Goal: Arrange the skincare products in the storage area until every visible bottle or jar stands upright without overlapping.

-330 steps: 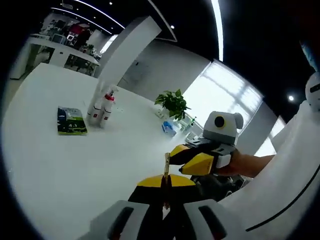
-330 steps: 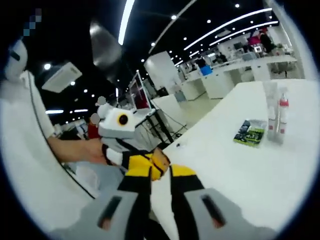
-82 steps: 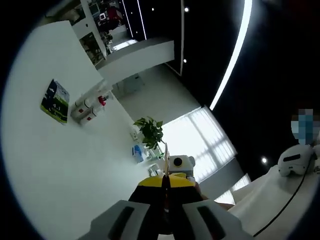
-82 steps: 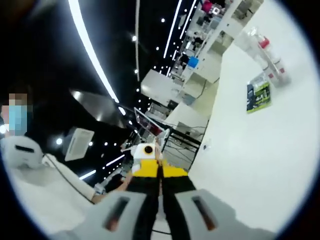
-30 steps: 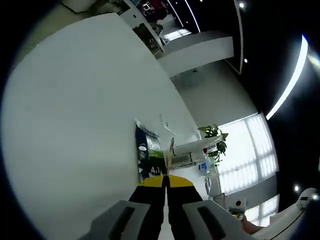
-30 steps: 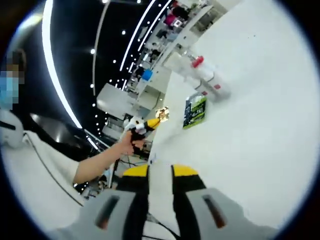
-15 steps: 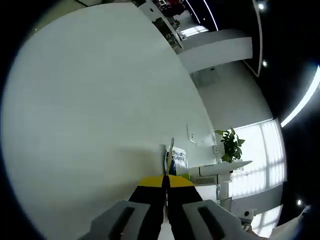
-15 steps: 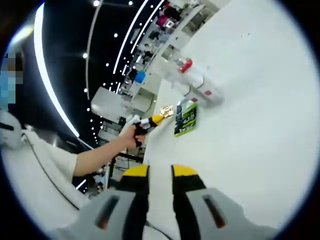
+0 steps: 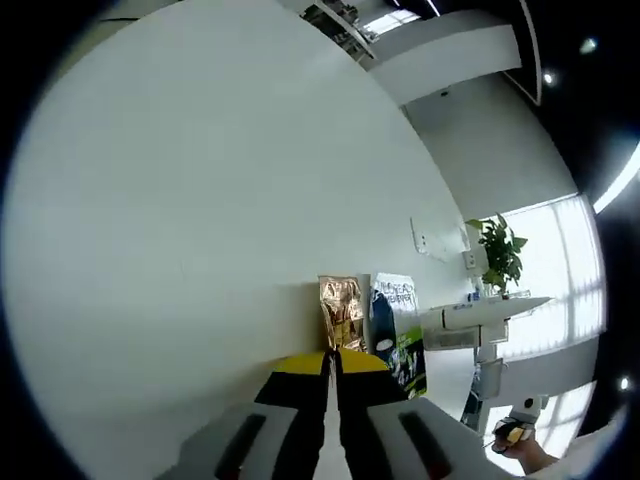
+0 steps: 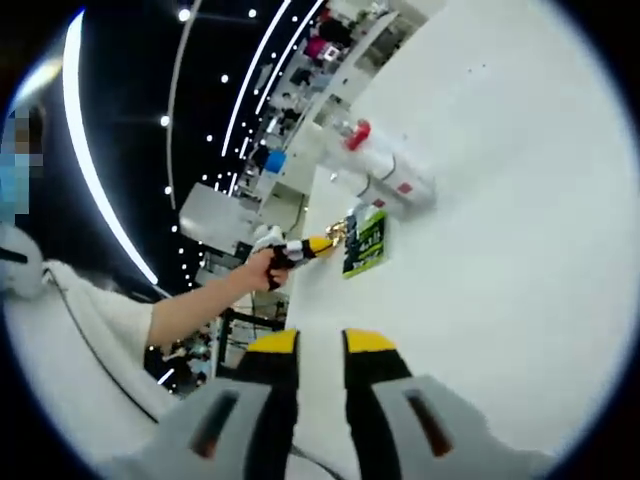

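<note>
My left gripper [image 9: 334,352] is shut on a small gold sachet [image 9: 342,312], whose flat face shows just past the yellow jaw tips, low over the white table [image 9: 200,200]. Right beside the sachet lies a green and blue packet [image 9: 398,335], and behind it stand two white bottles [image 9: 470,320]. In the right gripper view the left gripper [image 10: 325,240] holds the gold sachet [image 10: 346,228] at the edge of the green packet [image 10: 363,243], below the white bottles [image 10: 388,172], one with a red cap. My right gripper [image 10: 321,346] hangs open and empty, well back from them.
A person's hand and white sleeve [image 10: 190,310] carry the left gripper. A potted plant [image 9: 500,250] and a small white card [image 9: 428,238] sit beyond the bottles. The right gripper [image 9: 513,433] shows small and far off. Bare table [image 10: 520,250] spreads around the packet.
The left gripper has carried the gold sachet closer to the green packet; the sachet now shows its face instead of its thin edge. The right gripper has hardly moved.
</note>
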The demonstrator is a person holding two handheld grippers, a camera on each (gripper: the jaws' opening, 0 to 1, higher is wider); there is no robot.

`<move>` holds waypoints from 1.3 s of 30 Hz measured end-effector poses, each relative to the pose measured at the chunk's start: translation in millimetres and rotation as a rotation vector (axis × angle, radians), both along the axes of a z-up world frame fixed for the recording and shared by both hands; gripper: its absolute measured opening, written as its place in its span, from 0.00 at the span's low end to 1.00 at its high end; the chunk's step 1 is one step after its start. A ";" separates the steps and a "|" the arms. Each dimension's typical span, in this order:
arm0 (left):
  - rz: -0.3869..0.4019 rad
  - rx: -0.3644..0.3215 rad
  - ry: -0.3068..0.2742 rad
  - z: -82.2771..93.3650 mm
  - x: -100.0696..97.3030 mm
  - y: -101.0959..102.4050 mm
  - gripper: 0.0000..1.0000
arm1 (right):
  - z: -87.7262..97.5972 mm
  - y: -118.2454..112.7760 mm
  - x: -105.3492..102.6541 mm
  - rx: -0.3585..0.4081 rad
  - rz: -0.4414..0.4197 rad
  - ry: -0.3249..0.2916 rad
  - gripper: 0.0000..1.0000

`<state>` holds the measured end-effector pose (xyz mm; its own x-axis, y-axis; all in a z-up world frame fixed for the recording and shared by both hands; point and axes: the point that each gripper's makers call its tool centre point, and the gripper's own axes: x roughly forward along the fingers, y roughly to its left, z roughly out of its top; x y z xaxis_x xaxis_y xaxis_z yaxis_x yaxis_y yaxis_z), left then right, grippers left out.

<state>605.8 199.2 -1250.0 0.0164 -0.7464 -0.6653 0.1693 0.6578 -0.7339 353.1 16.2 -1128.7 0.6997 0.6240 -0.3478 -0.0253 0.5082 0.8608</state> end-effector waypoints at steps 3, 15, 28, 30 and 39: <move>-0.015 0.007 0.009 -4.0 5.4 2.9 0.02 | 1.3 0.9 -3.9 -0.003 0.000 -0.003 0.15; -0.015 0.053 0.027 -4.3 1.2 5.2 0.03 | 6.8 -6.3 -11.0 0.002 -0.050 -0.019 0.15; -0.007 0.101 -0.026 2.8 11.0 13.5 0.16 | 16.3 -7.0 -17.9 -0.001 -0.076 -0.050 0.15; 0.002 0.113 -0.060 7.7 14.9 18.2 0.21 | 18.7 -7.5 -19.3 -0.003 -0.080 -0.056 0.15; -0.061 0.194 -0.209 29.4 -4.0 63.7 0.44 | 22.5 3.1 -20.0 0.008 -0.038 -0.075 0.15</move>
